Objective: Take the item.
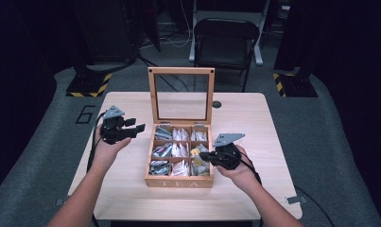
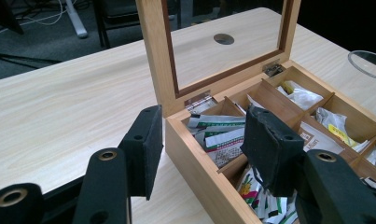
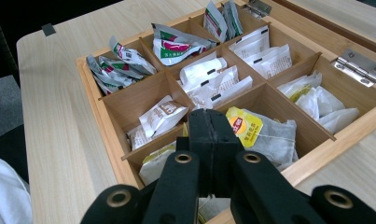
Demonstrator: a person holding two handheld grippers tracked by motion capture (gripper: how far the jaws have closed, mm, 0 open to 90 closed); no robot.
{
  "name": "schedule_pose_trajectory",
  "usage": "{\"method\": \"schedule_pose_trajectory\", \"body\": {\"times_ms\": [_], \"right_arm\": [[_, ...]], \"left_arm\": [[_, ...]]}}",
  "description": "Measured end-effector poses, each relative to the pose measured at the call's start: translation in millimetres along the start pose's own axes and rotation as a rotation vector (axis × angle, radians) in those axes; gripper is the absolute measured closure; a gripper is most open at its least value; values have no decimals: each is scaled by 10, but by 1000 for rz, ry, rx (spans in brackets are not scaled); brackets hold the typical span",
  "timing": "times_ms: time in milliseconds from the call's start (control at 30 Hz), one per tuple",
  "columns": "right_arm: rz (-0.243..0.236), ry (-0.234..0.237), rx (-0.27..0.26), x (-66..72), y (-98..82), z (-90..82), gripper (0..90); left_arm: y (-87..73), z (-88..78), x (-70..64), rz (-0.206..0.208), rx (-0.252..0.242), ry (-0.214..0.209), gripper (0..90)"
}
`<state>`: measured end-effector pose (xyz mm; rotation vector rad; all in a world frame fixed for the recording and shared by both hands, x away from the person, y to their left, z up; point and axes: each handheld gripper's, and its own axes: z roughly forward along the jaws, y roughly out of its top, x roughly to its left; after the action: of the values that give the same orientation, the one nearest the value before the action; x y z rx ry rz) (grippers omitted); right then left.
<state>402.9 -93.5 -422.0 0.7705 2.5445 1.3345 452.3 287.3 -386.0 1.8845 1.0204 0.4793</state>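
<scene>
I see wooden tea box (image 1: 178,181) at desk (image 1: 254,123) centre, lid (image 1: 181,71) upright. My right gripper (image 3: 213,135) fingers pressed together, empty, over near-right compartment beside yellow-tagged tea bag (image 3: 258,133). My left gripper (image 2: 202,144) fingers parted, holding nothing, straddling box's left wall.

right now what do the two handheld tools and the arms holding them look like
Both tools are black: the left tool and the right tool each carry a grey three-cornered plate on top and trail a black cable. Their jaws are flat black blocks faced with dark padding, on arms with brass-coloured rivets, as seen in both gripper views. The forearms are bare, no sleeves or gloves.
</scene>
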Motion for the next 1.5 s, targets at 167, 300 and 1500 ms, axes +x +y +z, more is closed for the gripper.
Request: {"method": "schedule_pose_trajectory", "body": {"times_ms": [167, 300, 1500], "right_arm": [[-12, -3, -7, 5, 52, 3, 900], [-11, -2, -15, 14, 87, -4, 900], [15, -85, -57, -286, 334, -329, 900]], "left_arm": [[5, -10, 3, 0, 0, 0, 473], [8, -17, 7, -1, 1, -1, 473], [4, -40, 26, -5, -6, 5, 473]]}}
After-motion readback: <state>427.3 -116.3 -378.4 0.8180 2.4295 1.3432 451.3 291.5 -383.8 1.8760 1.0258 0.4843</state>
